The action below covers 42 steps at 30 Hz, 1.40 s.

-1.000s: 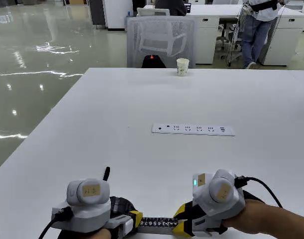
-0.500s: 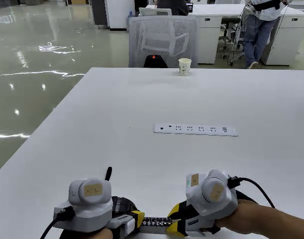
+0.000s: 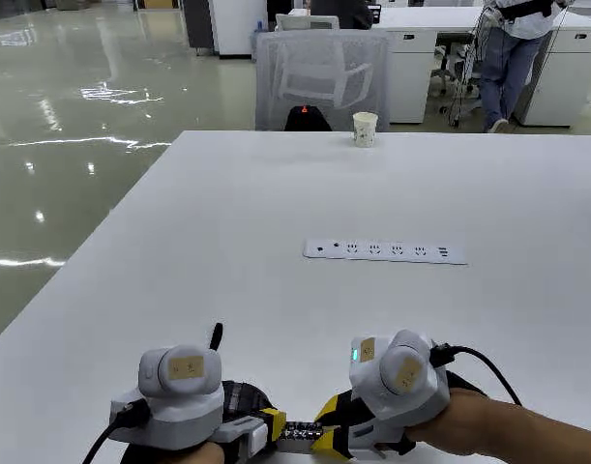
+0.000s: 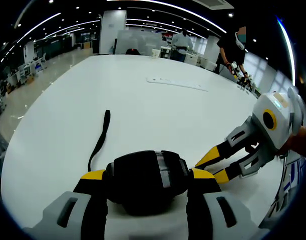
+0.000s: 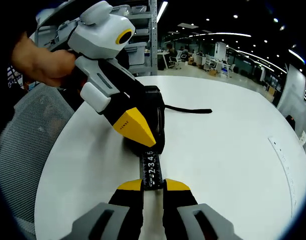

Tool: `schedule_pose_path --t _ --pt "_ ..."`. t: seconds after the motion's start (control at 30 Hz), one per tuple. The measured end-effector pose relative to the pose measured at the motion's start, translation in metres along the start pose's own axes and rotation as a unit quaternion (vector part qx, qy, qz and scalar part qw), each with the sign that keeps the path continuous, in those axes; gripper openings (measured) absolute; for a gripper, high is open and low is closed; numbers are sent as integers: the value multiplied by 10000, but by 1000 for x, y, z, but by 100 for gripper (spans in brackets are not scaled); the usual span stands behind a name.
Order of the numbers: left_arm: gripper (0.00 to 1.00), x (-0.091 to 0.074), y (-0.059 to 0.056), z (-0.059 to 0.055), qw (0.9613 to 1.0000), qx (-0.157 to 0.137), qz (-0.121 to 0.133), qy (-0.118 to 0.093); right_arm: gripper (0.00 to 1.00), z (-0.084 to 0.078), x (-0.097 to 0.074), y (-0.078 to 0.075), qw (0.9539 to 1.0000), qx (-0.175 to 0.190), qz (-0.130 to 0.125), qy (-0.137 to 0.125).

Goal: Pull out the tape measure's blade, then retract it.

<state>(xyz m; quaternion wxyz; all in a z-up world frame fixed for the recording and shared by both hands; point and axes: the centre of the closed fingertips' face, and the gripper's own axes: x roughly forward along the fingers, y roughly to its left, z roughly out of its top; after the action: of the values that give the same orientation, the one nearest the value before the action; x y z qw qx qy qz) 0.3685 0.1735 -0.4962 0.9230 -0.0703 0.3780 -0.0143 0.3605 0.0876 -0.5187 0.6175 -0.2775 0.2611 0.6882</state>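
An open office hall with a glossy floor and rows of white desks lies behind a wide white table. On the table, well away from the work, are a power strip and, at the far edge, a paper cup in front of a mesh chair. A person stands at the back right.

At the near edge, the left gripper has its jaws clamped on the two sides of the tape measure's black case, which rests on the table. A black strap trails from the case, away from the person.

The blade leaves the case toward the right gripper. Only a short stretch is out, with a few digits readable. The right gripper's jaws are nearly closed and pinch the blade's free end. The end hook itself seems to sit between the yellow tips, though they hide it.

The blade's long axis runs straight from one gripper to the other, across the person from left to right. The case lies just to the left of the right gripper, and the two grippers' tips are near each other. Any coming move likely follows that line: the right gripper goes away from the case to draw blade out, or toward it to feed blade in, while the left steadies the case. With so little blade exposed, which of the two steps is in hand cannot be told.
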Motion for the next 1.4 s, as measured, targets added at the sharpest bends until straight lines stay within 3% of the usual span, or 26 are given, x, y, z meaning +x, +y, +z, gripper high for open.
schedule_pose_path --t 0.9,1.4 --pt "59 -2 -1 0 10000 -72 -63 8 11 25 25 3 9998 -5 51 -180" --pt "60 -2 -1 0 10000 7 -69 8 11 24 26 5 9998 -104 20 -145"
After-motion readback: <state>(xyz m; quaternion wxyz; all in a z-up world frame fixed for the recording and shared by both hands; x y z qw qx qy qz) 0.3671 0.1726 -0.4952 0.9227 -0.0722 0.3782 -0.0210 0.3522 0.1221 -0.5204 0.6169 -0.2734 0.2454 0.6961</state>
